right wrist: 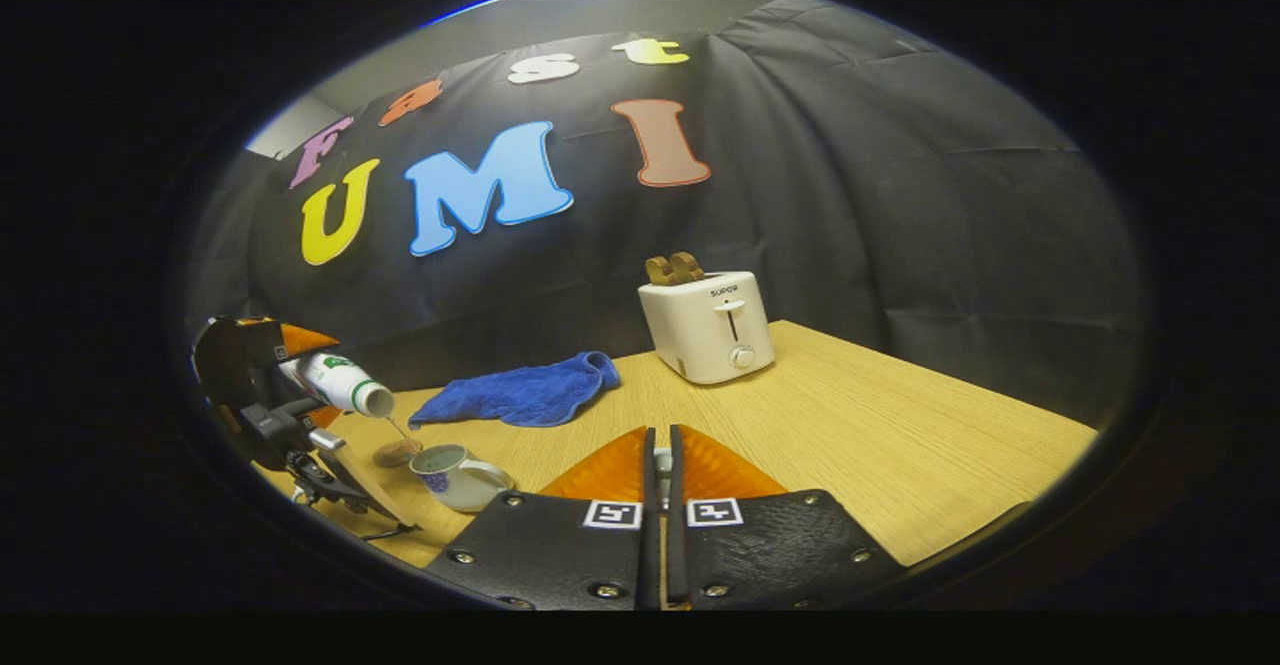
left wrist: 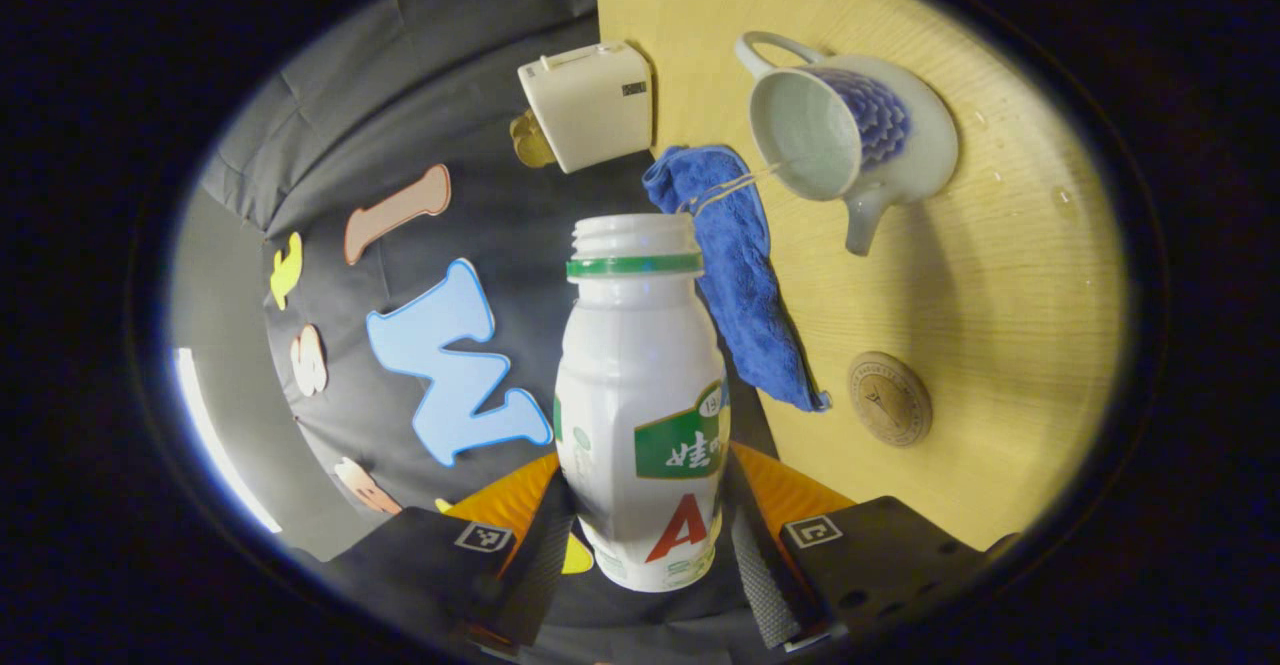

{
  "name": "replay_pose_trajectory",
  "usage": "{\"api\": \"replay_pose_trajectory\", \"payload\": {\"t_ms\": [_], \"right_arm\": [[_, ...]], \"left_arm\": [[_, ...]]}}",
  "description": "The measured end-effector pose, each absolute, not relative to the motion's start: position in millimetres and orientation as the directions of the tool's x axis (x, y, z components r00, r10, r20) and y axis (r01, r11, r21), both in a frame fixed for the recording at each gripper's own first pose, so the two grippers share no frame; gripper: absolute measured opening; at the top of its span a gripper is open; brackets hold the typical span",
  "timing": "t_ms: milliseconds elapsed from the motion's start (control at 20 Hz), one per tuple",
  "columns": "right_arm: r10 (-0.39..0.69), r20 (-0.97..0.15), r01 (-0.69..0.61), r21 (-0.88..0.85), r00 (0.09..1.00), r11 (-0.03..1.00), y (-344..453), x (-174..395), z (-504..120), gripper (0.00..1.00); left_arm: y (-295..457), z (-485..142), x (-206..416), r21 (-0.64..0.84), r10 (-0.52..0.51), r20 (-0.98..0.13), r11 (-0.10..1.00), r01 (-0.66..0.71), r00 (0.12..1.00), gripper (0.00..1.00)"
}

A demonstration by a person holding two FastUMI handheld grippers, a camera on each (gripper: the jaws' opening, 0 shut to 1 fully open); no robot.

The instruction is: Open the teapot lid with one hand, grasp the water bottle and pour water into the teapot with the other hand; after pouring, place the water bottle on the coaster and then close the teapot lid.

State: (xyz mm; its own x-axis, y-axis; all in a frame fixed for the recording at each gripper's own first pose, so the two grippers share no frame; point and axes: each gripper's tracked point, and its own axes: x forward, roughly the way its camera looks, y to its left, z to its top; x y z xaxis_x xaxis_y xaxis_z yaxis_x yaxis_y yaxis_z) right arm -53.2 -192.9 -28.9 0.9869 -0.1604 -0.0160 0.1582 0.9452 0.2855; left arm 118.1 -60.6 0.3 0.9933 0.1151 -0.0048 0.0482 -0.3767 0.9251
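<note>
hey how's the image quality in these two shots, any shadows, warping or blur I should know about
Left gripper view: sharp on the water bottle; the teapot casts a soft shadow on the table; fisheye bends the edges. Right gripper view: dimmer and softer, the wall bulges, the toaster is clear, and the left hand-held gripper is small and blurry at the edge.

Left gripper [left wrist: 640, 535] clamped, tilted; right gripper [right wrist: 660, 465] closed

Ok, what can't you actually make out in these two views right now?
Teapot lid: right gripper view, a pale sliver sits between the right gripper's nearly closed fingers, which hide what it is.
Water level in the blue-patterned white ceramic teapot: left gripper view, too faint against its pale inside.
Water left in the white plastic water bottle held by the left gripper: left gripper view, hidden by its opaque wall.
</note>
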Motion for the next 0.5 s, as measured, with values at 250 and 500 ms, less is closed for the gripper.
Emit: {"api": "replay_pose_trajectory", "payload": {"t_ms": [250, 500], "right_arm": [[-0.157, -0.017, 0.155, 0.287, 0.988, 0.945, -192.8, -53.5, -29.4, 0.02], [-0.154, -0.018, 0.152, 0.290, 0.988, 0.945, -192.8, -52.2, -30.0, 0.02]], "left_arm": [[-63.5, 0.1, 120.5, 0.916, 0.108, -0.008, -0.397, 0.050, 0.994, 0.89], [-65.2, 0.3, 124.0, 0.906, 0.102, -0.009, -0.420, 0.051, 0.995, 0.80]]}}
